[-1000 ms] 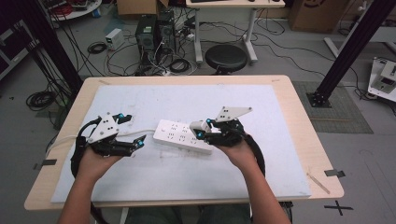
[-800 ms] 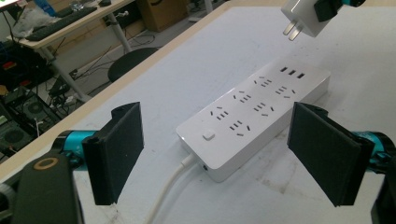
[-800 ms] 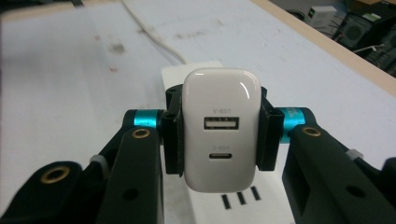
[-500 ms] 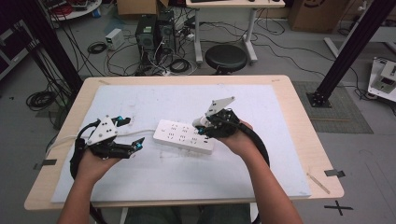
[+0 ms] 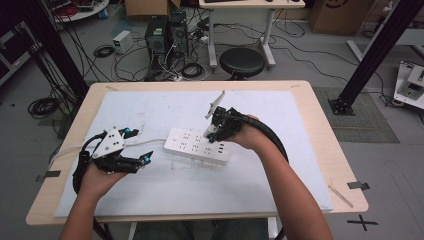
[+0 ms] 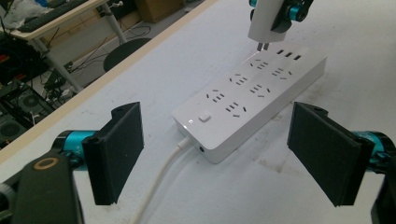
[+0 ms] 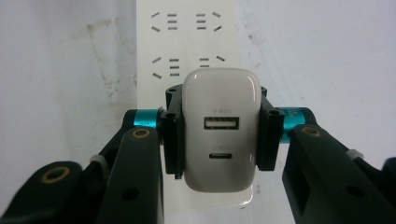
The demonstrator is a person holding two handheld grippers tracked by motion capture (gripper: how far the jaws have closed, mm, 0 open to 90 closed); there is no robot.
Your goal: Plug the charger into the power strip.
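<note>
A white power strip [image 5: 197, 146] lies flat in the middle of the white mat, its sockets facing up. Its white cable [image 5: 150, 142] runs off to the left. My right gripper [image 5: 214, 134] points steeply down over the strip's right end and is shut on a white USB charger [image 7: 219, 135]. The charger's two prongs [image 6: 262, 46] hang just above a socket of the strip [image 6: 247, 98], apart from it. My left gripper [image 5: 145, 160] rests low on the mat left of the strip. It is open, with the pads [image 6: 119, 154] wide apart and nothing between them.
The mat [image 5: 150, 195] covers most of a wooden table [image 5: 320, 130]. Beyond the far edge stand a black stool [image 5: 242, 61], computer cases [image 5: 167, 35] and loose cables on the floor. Black frame posts rise at both sides.
My right gripper has lifted and tipped from nearly level to pointing down, bringing the charger over the strip's right end. The left gripper and the strip have stayed put.
</note>
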